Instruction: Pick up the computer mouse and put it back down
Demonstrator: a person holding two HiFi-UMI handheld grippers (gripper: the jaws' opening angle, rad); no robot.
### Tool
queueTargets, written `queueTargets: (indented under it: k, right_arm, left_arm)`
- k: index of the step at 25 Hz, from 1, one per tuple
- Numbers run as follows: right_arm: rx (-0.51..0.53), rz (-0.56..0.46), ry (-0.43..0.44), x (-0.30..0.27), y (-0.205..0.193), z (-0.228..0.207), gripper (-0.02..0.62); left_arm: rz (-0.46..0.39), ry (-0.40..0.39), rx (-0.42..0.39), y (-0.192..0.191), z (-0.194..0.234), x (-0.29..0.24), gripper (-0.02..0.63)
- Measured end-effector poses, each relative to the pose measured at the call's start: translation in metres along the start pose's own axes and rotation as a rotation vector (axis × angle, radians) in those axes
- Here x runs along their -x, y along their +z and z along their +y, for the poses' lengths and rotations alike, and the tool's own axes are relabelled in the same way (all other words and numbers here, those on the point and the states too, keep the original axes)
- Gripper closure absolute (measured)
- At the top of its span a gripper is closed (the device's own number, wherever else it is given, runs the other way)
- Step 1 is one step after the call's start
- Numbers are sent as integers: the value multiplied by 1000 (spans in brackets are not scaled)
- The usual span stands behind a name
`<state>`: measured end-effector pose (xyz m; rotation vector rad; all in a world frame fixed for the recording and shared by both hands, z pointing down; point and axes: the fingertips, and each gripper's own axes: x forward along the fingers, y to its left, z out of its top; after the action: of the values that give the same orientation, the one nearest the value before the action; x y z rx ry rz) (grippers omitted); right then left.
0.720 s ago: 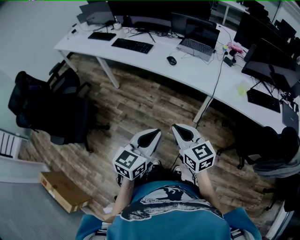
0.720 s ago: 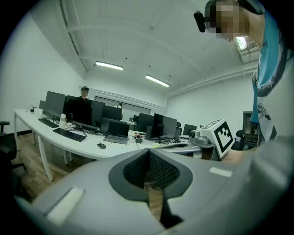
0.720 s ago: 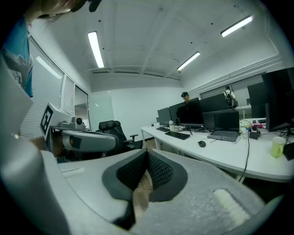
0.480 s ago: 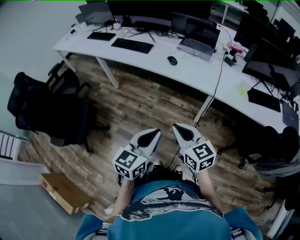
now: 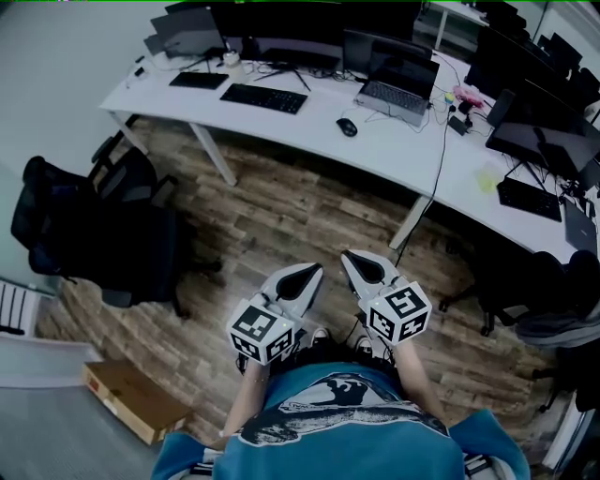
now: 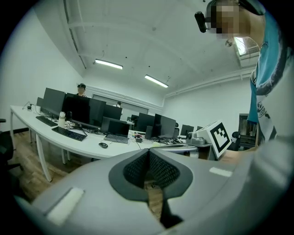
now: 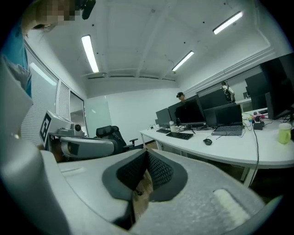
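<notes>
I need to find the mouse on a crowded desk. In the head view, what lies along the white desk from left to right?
small black keyboard → long black keyboard → computer mouse → open laptop → pink item → yellow-green patch → far-right keyboard

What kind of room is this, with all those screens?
Most likely an office. A long white desk carries monitors, keyboards and a laptop, black swivel chairs stand on the wood floor, and strip lights run along the ceiling.
</notes>
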<state>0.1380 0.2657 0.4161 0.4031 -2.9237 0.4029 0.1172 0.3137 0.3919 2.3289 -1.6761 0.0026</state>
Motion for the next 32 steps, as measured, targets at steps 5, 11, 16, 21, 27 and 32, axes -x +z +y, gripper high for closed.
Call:
queueTargets:
  k: [5, 11, 16, 21, 27, 32]
  right_arm:
    - [-18, -15, -7, -17, 0, 13, 594]
    - [-36, -16, -13, -27, -3, 27, 594]
    - [-26, 5, -28, -30, -6, 26, 594]
    - [-29, 25, -42, -34, -5, 19, 594]
    - [-42, 32, -36, -50, 1, -8, 594]
    - [-53, 34, -9, -78, 10, -42, 594]
  left_arm:
    - [-5, -14, -4, 0, 17, 16, 591]
    - [-8, -26, 11, -5, 35, 29, 591]
    - [-11, -40, 42, -14, 43, 27, 591]
    - [-18, -51, 60, -12, 52, 18, 591]
    - [-7, -40, 79, -13, 68, -5, 591]
    - [-15, 7, 85, -2, 101, -32, 591]
